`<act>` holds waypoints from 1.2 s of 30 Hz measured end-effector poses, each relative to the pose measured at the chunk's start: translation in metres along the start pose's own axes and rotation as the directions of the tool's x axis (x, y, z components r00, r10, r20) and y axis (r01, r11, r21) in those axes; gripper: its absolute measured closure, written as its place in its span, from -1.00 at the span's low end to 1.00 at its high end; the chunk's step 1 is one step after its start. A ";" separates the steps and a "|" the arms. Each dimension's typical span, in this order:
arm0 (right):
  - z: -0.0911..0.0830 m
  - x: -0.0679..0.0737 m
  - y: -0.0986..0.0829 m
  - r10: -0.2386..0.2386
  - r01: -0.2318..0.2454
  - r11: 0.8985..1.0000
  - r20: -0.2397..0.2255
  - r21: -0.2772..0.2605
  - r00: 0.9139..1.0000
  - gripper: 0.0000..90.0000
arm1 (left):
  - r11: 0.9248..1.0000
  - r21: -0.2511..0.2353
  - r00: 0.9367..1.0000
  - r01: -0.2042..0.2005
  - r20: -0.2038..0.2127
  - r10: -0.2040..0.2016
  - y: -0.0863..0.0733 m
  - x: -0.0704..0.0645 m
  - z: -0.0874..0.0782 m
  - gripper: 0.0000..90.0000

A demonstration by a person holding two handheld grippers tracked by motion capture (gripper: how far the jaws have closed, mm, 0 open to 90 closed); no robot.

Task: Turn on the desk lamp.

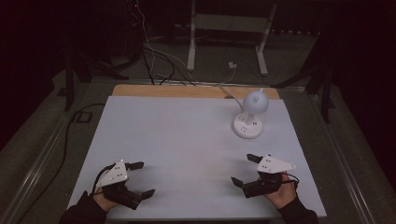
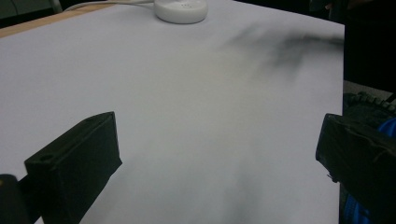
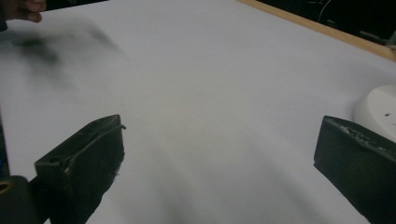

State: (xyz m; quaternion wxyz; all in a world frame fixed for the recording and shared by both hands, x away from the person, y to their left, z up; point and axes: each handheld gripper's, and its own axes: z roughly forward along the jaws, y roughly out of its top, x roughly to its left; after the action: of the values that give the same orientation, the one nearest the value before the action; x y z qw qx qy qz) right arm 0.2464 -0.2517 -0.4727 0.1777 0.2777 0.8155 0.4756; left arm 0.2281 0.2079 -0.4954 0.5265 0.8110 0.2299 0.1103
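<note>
Two hand-held grippers sit low at the near edge of the white sheet-covered worktop (image 1: 187, 140), well apart. Left gripper (image 1: 141, 178): fingers spread wide, gripping nothing. Right gripper (image 1: 244, 169): fingers equally wide, nothing between them. Far right of the worktop, a small white desk lamp with a round base and globe head (image 1: 250, 114) stands upright.

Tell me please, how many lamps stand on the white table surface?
1. The small white desk lamp with a round base and ball-shaped head stands at the far right part of the white table surface, beyond the right gripper. No other is visible.
</note>
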 end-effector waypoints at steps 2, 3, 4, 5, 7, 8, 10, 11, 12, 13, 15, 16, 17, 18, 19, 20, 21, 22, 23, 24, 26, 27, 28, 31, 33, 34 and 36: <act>-0.001 -0.002 0.001 0.001 -0.001 1.000 0.010 -0.002 1.000 -0.97 | 1.000 0.001 1.000 -0.001 0.001 0.001 0.000 0.000 0.000 -0.99; -0.001 -0.003 0.001 0.004 -0.004 1.000 0.011 -0.003 1.000 -0.97 | 1.000 0.001 1.000 -0.001 0.000 0.001 0.000 0.000 0.000 -0.99; -0.001 -0.005 0.002 0.009 -0.009 1.000 0.017 -0.005 1.000 -0.97 | 1.000 0.001 1.000 0.000 0.001 0.000 0.000 0.000 0.000 -0.99; -0.002 -0.007 0.002 0.008 -0.008 1.000 0.024 -0.006 1.000 -0.97 | 1.000 -0.001 1.000 0.001 0.001 -0.001 0.000 0.000 0.000 -0.99; -0.002 -0.010 0.003 0.015 -0.014 1.000 0.032 -0.009 0.999 -0.97 | 1.000 0.000 1.000 -0.001 0.002 0.001 0.000 0.000 0.000 -0.99; -0.003 -0.012 0.004 0.015 -0.015 1.000 0.041 -0.013 0.999 -0.97 | 1.000 0.002 1.000 -0.002 0.002 0.002 0.000 0.000 0.000 -0.99; -0.003 -0.015 0.005 0.021 -0.020 1.000 0.050 -0.016 0.999 -0.97 | 1.000 0.001 1.000 0.000 0.003 0.000 0.000 0.000 0.000 -0.99; -0.004 -0.016 0.005 0.022 -0.021 1.000 0.058 -0.021 0.998 -0.97 | 1.000 0.000 1.000 0.000 0.003 0.000 0.000 0.000 0.000 -0.99; -0.004 -0.018 0.006 0.024 -0.022 0.999 0.062 -0.026 0.998 -0.97 | 1.000 0.000 1.000 0.000 0.003 0.000 0.000 0.000 0.000 -0.99; -0.004 -0.020 0.006 0.025 -0.023 0.999 0.069 -0.030 0.997 -0.97 | 1.000 0.002 1.000 -0.001 0.003 0.001 0.000 0.000 0.000 -0.99; -0.004 -0.023 0.007 0.032 -0.030 0.999 0.081 -0.032 0.996 -0.97 | 1.000 0.002 1.000 0.000 0.003 0.000 0.000 0.000 0.000 -0.99; -0.004 -0.025 0.007 0.034 -0.032 0.999 0.086 -0.033 0.996 -0.97 | 1.000 0.002 1.000 0.000 0.003 0.000 0.000 0.000 0.000 -0.99; -0.004 -0.026 0.008 0.036 -0.033 0.999 0.094 -0.033 0.995 -0.97 | 1.000 0.002 1.000 0.000 0.003 0.000 0.000 0.000 0.000 -0.99; -0.004 -0.027 0.008 0.039 -0.036 0.999 0.099 -0.031 0.994 -0.97 | 1.000 0.004 1.000 -0.001 0.002 0.001 0.000 0.000 0.000 -0.99; -0.004 -0.029 0.008 0.042 -0.039 0.999 0.103 -0.032 0.994 -0.97 | 1.000 0.004 1.000 -0.002 0.001 0.002 0.000 0.000 0.000 -0.99; -0.004 -0.030 0.008 0.043 -0.040 0.999 0.109 -0.031 0.993 -0.97 | 1.000 0.003 1.000 -0.001 0.002 0.001 0.000 0.000 0.000 -0.99; -0.004 -0.031 0.009 0.046 -0.043 0.999 0.112 -0.032 0.993 -0.97 | 1.000 0.004 1.000 -0.001 0.003 0.001 0.000 0.000 0.000 -0.99; -0.004 -0.033 0.009 0.046 -0.042 0.998 0.116 -0.036 0.992 -0.97 | 1.000 0.003 1.000 -0.001 0.003 0.001 0.000 0.000 0.000 -0.99; -0.004 -0.035 0.009 0.049 -0.045 0.998 0.122 -0.034 0.991 -0.97 | 1.000 0.003 1.000 0.000 0.003 0.000 0.000 0.000 0.000 -0.99; -0.004 -0.036 0.009 0.051 -0.047 0.998 0.125 -0.034 0.991 -0.97 | 1.000 0.003 1.000 0.000 0.003 0.000 0.000 0.000 0.000 -0.99; -0.003 -0.039 0.010 0.055 -0.052 0.998 0.139 -0.031 0.989 -0.97 | 1.000 0.003 1.000 0.001 0.003 -0.001 0.000 0.000 0.000 -0.99; -0.003 -0.040 0.010 0.061 -0.057 0.998 0.143 -0.031 0.988 -0.97 | 1.000 0.003 1.000 0.001 0.003 -0.001 0.000 0.000 0.000 -0.99; -0.003 -0.042 0.011 0.064 -0.060 0.998 0.146 -0.031 0.987 -0.97 | 1.000 0.003 1.000 0.001 0.003 -0.001 0.000 0.000 0.000 -0.99; -0.002 -0.045 0.012 0.072 -0.068 0.997 0.160 -0.031 0.985 -0.97 | 1.000 0.005 1.000 0.000 0.002 0.000 0.000 0.000 0.000 -0.99; -0.002 -0.047 0.013 0.074 -0.070 0.997 0.167 -0.034 0.983 -0.97 | 1.000 0.004 1.000 0.002 0.003 -0.002 0.000 0.000 0.000 -0.99; -0.002 -0.048 0.013 0.075 -0.070 0.997 0.171 -0.034 0.982 -0.97 | 1.000 0.004 1.000 0.001 0.002 -0.001 0.000 0.000 0.000 -0.99; -0.001 -0.050 0.014 0.073 -0.068 0.997 0.177 -0.033 0.981 -0.97 | 1.000 0.005 1.000 0.000 0.003 0.000 0.000 0.000 0.000 -0.99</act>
State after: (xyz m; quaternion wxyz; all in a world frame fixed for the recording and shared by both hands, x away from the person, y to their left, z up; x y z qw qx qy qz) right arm 0.2895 -0.2777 -0.4586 0.2368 0.3455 0.7796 0.4656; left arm 0.2277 0.2076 -0.4956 0.5247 0.8126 0.2295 0.1084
